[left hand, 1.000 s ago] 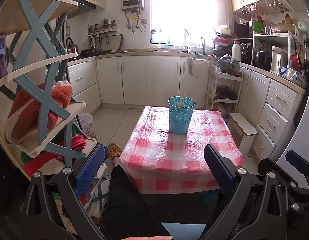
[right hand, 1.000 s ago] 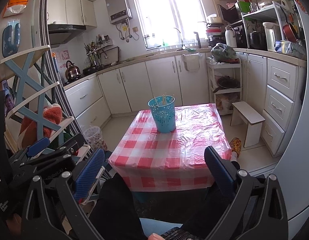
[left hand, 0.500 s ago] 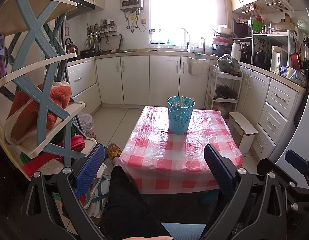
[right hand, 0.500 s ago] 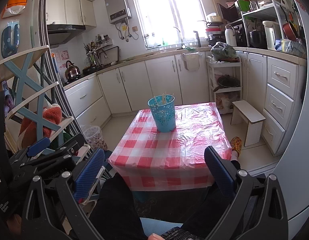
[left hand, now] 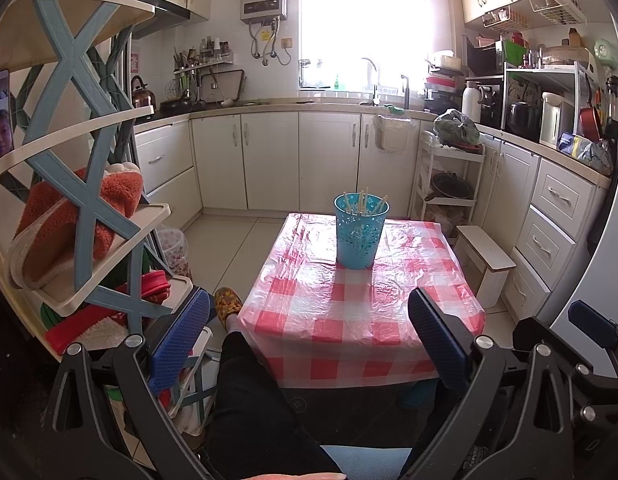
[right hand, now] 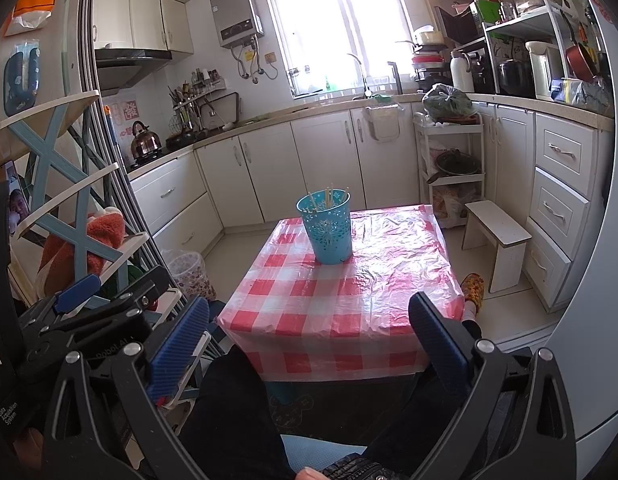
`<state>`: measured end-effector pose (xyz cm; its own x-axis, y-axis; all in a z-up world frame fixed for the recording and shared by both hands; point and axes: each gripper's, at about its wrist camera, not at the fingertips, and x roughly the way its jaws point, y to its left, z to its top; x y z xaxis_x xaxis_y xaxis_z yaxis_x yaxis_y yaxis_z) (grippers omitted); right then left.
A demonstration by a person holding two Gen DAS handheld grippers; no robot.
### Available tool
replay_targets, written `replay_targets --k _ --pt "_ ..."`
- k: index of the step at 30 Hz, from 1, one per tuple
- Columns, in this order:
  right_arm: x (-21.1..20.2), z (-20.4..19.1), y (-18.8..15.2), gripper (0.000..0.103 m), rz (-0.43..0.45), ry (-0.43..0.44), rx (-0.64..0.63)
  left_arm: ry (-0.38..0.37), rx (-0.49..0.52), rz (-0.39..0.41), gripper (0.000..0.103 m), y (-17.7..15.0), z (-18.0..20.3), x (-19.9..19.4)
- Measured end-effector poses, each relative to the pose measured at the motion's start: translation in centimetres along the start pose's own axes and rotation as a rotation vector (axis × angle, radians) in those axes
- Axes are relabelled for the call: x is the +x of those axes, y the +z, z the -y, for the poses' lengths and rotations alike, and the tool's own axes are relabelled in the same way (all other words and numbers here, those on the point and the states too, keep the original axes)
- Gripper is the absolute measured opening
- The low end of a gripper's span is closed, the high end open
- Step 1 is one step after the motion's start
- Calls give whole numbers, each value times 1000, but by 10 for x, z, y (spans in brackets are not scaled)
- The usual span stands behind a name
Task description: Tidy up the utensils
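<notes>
A blue perforated holder [left hand: 360,232] [right hand: 329,227] stands on the far half of a small table with a red-and-white checked cloth [left hand: 349,304] [right hand: 349,292]. Several pale chopsticks [left hand: 363,202] [right hand: 329,197] stick up out of the holder. My left gripper [left hand: 309,332] is open and holds nothing, well short of the table's near edge. My right gripper [right hand: 309,332] is also open with nothing in it, held back over the person's lap. The other gripper's body [right hand: 89,320] shows at the left of the right wrist view.
A shoe rack with blue crossed struts [left hand: 89,200] crowds the left. The person's dark-trousered legs [left hand: 253,400] and slippered feet [left hand: 227,300] [right hand: 472,286] flank the table. A white stool [left hand: 489,264] and cabinets [left hand: 557,232] stand on the right.
Both views have shifted only slightly; the grippers stay open and the holder has not moved.
</notes>
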<state>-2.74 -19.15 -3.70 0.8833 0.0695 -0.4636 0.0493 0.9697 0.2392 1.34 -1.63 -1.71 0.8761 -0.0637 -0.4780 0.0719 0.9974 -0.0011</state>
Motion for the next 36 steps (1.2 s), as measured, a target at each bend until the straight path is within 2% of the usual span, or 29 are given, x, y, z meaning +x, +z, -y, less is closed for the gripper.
replay_targets --k 36 --pt "2 -4 -2 96 -5 6 -4 2 0 4 95 -1 1 -1"
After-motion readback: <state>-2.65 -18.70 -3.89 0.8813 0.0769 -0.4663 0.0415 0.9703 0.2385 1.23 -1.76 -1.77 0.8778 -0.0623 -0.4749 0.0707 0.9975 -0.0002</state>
